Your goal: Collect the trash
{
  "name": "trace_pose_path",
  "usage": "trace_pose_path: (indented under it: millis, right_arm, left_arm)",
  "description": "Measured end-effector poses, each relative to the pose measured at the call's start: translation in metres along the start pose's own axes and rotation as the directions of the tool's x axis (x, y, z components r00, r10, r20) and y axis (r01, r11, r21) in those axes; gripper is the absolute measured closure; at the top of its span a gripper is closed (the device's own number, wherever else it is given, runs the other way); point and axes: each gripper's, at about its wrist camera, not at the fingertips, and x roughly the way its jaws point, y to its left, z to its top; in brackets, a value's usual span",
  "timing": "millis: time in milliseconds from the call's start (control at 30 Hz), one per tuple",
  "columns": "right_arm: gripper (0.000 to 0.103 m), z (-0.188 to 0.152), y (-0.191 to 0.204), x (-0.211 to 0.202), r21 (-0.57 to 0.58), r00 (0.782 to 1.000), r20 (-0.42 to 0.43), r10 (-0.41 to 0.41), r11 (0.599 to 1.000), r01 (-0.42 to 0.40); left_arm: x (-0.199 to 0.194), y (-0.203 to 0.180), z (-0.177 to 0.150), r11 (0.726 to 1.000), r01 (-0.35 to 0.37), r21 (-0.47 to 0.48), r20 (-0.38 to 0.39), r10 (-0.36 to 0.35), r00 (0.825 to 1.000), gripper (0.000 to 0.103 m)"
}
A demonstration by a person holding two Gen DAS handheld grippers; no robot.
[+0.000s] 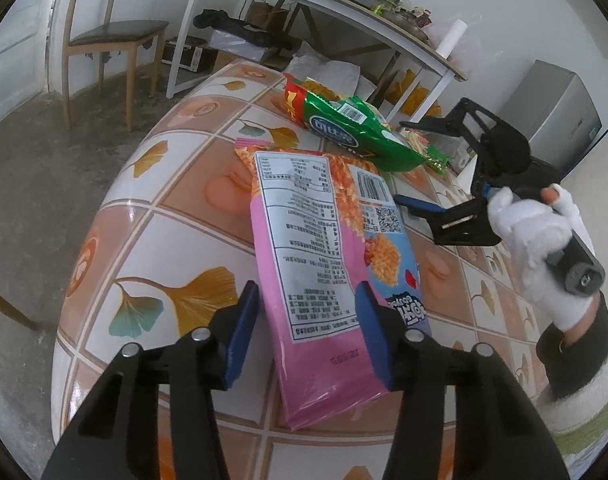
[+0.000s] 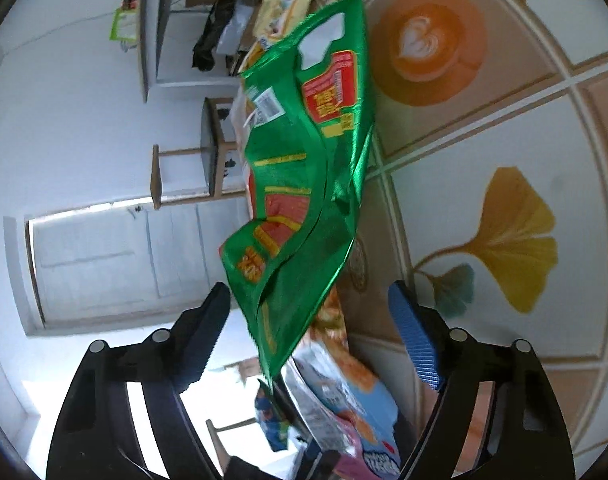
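the tablecloth (image 1: 175, 216) is a grid of peach and white squares with pale lines, printed with yellow and teal ginkgo leaves and orange coffee cups. in the centre of the left wrist view lies a pink snack bag (image 1: 316, 264), with a white label of black print, an orange crumb picture and a blue corner. above it is a shiny green bag (image 1: 356, 132) with a red and yellow end and a white barcode. the left gripper (image 1: 308, 332) at the lower edge is black with blue pads. at right, a white glove (image 1: 540, 236) meets a black sleeve (image 1: 580, 348). upper left, a wooden chair (image 1: 103, 40) has a dark seat.
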Motion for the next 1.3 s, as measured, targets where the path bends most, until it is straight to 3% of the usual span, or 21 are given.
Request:
trace_pose_path:
  millis: [267,467,800,1300]
  right_arm:
    - [0.045,0.009,-0.011,-0.003,0.1,0.996,0.03,0.09,0.991,-0.092]
    - [0.062,0.008,-0.024,-0.004,0.175,0.994,0.03,0.103,0.979,-0.106]
    - [0.091,0.008,-0.041,-0.011,0.2,0.99,0.011,0.137,0.97,-0.137]
    - [0.099,-0.009,-0.046,-0.079,0.112,0.964,0.057,0.26,0.958,-0.265]
  left_arm:
    - [0.0,0.005,0.002,1.0,0.002,-0.028,-0.007,-0.003,1.0,0.071]
    - [-0.001,0.006,0.0,1.0,0.002,-0.03,-0.011,-0.002,1.0,0.077]
    - [-0.001,0.01,0.002,0.998,0.011,-0.057,-0.015,-0.011,1.0,0.082]
    - [0.002,0.009,0.0,0.996,0.042,-0.084,-0.016,-0.044,0.999,0.088]
